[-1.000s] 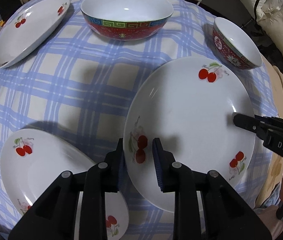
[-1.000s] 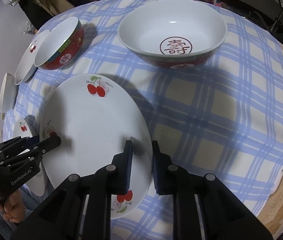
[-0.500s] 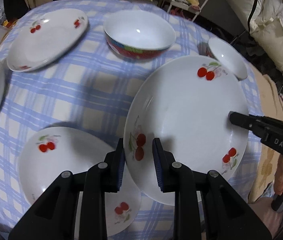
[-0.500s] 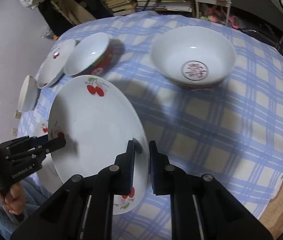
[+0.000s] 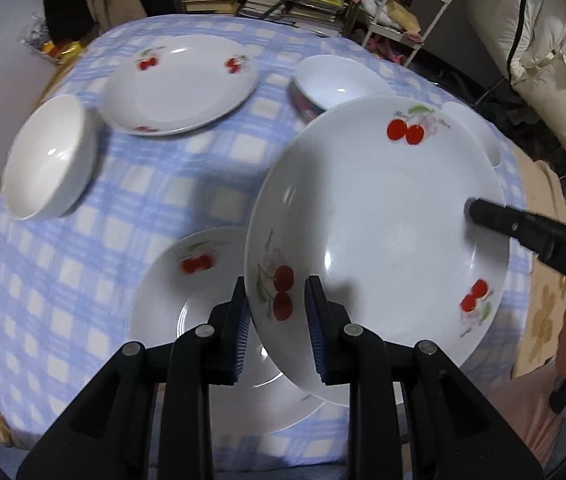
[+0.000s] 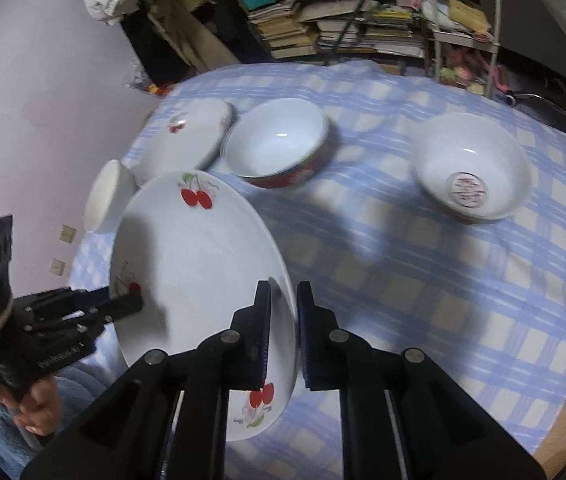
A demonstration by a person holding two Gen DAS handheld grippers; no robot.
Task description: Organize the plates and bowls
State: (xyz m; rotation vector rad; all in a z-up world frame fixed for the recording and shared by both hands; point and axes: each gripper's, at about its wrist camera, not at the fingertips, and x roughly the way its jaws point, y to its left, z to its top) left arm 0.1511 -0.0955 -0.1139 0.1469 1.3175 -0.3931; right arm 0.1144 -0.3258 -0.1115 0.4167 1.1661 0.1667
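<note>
A: Left wrist view: a large cherry-print plate (image 5: 379, 216) fills the right half of the frame, tilted and clear of the checked tablecloth (image 5: 187, 184). The left gripper (image 5: 277, 316) pinches its near rim, one pad on each face, at lower centre. The right gripper (image 5: 479, 210) enters from the right edge and bites the far rim.

B: And the rest of the table?

A: Nothing appears stacked. A second cherry plate (image 5: 199, 312) lies flat at lower centre, partly under the raised one. A third plate (image 5: 181, 84) sits at upper left, a plain white bowl (image 5: 49, 156) at far left, and a red-sided bowl (image 5: 335, 84) peeks out above the raised plate's top edge.

B: Right wrist view?

A: The same plate (image 6: 199, 276) stands steeply tilted at lower left. The right gripper (image 6: 285, 320) is clamped tight on its thin rim at bottom centre, jaws nearly together; the left gripper (image 6: 123, 306), held by a hand (image 6: 37, 404) at lower left, grips the opposite rim. Beyond lie the red-sided bowl (image 6: 279, 140) at centre and a white bowl with a red seal (image 6: 471, 166) at right.

B: So how far along?

A: Early, by the look of it: one plate is in the air, likely bound for the plate beneath, and every bowl sits apart, unnested.
</note>
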